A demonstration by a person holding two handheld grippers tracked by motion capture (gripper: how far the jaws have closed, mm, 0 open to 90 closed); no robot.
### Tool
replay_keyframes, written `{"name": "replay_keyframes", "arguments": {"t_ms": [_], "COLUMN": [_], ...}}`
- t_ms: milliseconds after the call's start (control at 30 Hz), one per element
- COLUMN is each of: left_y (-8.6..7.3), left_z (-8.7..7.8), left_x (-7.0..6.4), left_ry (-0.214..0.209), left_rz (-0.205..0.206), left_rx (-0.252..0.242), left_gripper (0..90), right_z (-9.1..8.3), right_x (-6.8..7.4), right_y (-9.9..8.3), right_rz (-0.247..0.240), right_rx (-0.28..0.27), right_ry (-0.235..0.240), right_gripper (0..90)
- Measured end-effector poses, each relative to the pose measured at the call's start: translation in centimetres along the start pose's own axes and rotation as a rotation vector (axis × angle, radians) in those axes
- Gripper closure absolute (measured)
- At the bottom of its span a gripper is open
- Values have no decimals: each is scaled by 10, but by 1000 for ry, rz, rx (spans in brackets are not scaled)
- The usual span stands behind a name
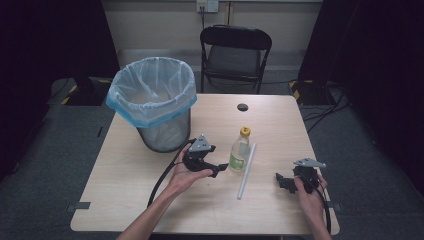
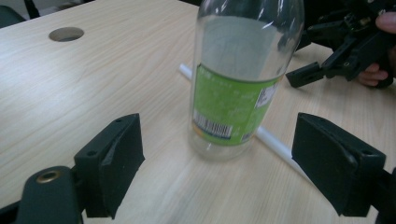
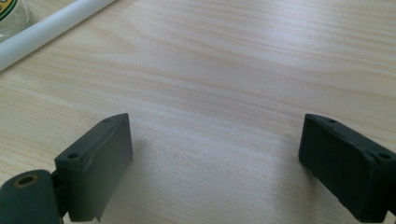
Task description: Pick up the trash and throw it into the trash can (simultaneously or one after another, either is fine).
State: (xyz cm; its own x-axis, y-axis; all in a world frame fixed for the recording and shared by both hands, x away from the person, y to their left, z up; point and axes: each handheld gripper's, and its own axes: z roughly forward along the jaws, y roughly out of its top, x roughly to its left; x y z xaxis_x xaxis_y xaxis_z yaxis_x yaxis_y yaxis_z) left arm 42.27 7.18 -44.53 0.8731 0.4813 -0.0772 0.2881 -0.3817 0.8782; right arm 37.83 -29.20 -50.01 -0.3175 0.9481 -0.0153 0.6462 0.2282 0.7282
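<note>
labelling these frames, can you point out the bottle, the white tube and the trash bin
bottle point(image 2: 233, 100), left gripper view, on its green label
white tube point(image 1: 247, 171), high view, midway along its length
trash bin point(image 1: 165, 134), high view, on the mesh wall below the bag liner

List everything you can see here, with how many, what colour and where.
bottle: one, clear with green label and yellow cap, upright at the table's middle, in front of the open left jaws
tube: one, white, lying on the table just right of the bottle
bin: one, dark mesh with a pale blue liner, on the table's far left
table: one, light wood, with a round hole near its far edge
chair: one, black folding, behind the table
left gripper: one, black, open, held in the left hand beside the bottle
right gripper: one, black, open over bare table, held in the right hand near the right edge
</note>
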Motion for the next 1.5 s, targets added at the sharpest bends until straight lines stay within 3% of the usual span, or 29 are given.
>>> {"name": "replay_keyframes", "arguments": {"t_ms": [300,367,533,567,700,1033,1200,1333,1500], "left_y": [13,13,10,9,8,13,15,12,12], "left_z": [28,34,48,52,57,64,73,79,83], "left_x": [-8,-9,-10,-9,-7,-6,-9,-10,-12], "left_ry": [-43,-43,-39,-34,-20,-30,-36,-34,-16], "left_rz": [4,11,12,-2,2,3,34,27,47], "left_rx": [-7,-14,-1,11,37,34,30,35,41], "left_gripper": [157,190,172,172,187,184,184,178,173], "right_z": [0,0,0,0,0,0,0,0,0], "right_x": [0,0,0,0,0,0,0,0,0], "right_y": [0,0,0,0,0,0,0,0,0], "right_rz": [0,-1,0,-1,0,-1,-1,-1,-1], "right_rx": [0,0,0,0,0,0,0,0,0], "right_ry": [0,0,0,0,0,0,0,0,0], "right_gripper": [89,89,89,89,89,89,88,89,89]}}
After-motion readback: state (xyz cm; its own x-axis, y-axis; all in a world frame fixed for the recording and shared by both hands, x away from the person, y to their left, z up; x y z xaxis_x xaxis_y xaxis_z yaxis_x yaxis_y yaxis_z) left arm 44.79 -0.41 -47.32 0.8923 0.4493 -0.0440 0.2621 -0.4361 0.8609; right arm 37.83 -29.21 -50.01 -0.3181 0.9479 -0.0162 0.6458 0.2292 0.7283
